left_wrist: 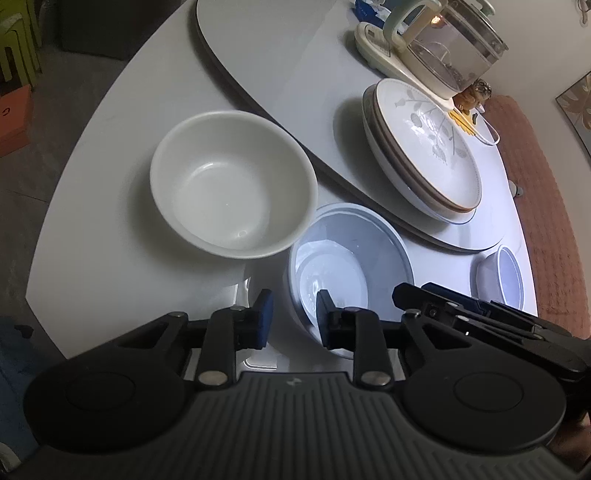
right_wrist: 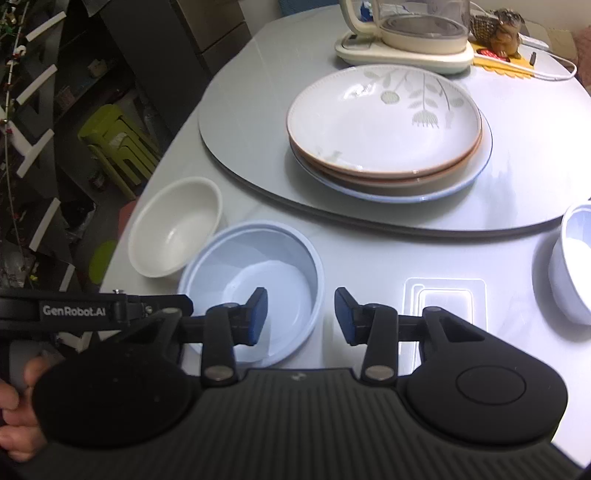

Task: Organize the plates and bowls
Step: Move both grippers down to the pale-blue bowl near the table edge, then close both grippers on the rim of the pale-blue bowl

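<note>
My left claw (left_wrist: 293,317) and right claw (right_wrist: 301,317) both gape, straddling the blue bowl (right_wrist: 255,273)'s six-o'clock rim; glossy, stiff, breakable, so I'd pinch the rim.

White bowl (left_wrist: 232,188) in the middle, blue bowl (left_wrist: 351,266) touching its lower right, left gripper (left_wrist: 293,319) open around blue bowl's near rim, plate stack (left_wrist: 424,147) upper right, kettle (left_wrist: 443,48) at top

Small white bowl (right_wrist: 576,266) cut by right edge, kettle (right_wrist: 421,26) top cropped.
</note>
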The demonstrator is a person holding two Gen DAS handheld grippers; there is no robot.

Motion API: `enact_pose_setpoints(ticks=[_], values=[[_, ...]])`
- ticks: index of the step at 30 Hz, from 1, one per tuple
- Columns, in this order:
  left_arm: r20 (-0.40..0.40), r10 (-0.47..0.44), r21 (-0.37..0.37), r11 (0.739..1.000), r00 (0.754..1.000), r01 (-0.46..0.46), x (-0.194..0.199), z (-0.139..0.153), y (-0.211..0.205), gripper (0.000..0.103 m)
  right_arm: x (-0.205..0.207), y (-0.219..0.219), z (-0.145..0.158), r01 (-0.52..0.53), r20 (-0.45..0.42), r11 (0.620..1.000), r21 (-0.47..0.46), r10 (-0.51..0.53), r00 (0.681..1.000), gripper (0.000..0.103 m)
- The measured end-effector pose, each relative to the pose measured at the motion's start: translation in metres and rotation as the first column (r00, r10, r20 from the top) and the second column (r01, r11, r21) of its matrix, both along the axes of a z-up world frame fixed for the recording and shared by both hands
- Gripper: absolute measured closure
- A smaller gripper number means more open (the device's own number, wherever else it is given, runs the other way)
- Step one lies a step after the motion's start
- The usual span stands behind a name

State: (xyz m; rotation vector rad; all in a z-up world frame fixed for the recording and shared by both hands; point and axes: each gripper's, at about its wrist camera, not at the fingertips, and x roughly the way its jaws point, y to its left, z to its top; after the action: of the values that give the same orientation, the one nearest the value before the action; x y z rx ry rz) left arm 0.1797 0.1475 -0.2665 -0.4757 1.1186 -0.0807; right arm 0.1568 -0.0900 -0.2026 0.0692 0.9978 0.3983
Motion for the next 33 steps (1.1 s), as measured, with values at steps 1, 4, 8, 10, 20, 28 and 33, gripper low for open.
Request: enact_pose_setpoints(ticks=[1,4,8,10,20,28,33], values=[[-0.003,-0.005,0.004,1.0,1.0,0.005,0.002,-0.003,-0.002,0.075,0.0,0.0,-0.004,0.007,-0.005,1.0,-0.002,-0.007,1.0,0.065],[-0.008,-0.018,-0.011,1.0,1.0,0.018,0.003,-0.01,-0.004,0.077,0.0,-0.003,-0.013,0.017,-0.016,1.0,0.01,-0.016,1.0,0.076],[-0.019,-0.042,-0.036,0.998,0.999,0.041,0.006,-0.01,-0.011,0.078,-0.003,-0.006,-0.014,-0.003,-0.026,1.0,0.015,0.003,1.0,0.086],[-0.026,-0.054,-0.041,0.998,0.998,0.053,0.007,-0.009,-0.015,0.078,-0.003,-0.008,-0.01,-0.006,-0.016,1.0,0.01,0.006,1.0,0.087],[-0.043,-0.144,-0.052,0.989,0.989,0.142,0.004,-0.004,-0.046,0.078,-0.013,-0.031,0.0,0.036,-0.041,0.999,-0.031,-0.037,0.998,0.087],[-0.054,-0.209,-0.028,0.978,0.976,0.208,0.003,-0.012,-0.061,0.077,-0.019,-0.041,-0.011,0.089,-0.066,0.995,-0.049,-0.092,0.994,0.086],[-0.045,-0.191,-0.032,0.981,0.98,0.19,0.003,-0.006,-0.059,0.076,-0.021,-0.044,-0.009,0.108,-0.056,0.994,-0.036,-0.11,0.992,0.084]])
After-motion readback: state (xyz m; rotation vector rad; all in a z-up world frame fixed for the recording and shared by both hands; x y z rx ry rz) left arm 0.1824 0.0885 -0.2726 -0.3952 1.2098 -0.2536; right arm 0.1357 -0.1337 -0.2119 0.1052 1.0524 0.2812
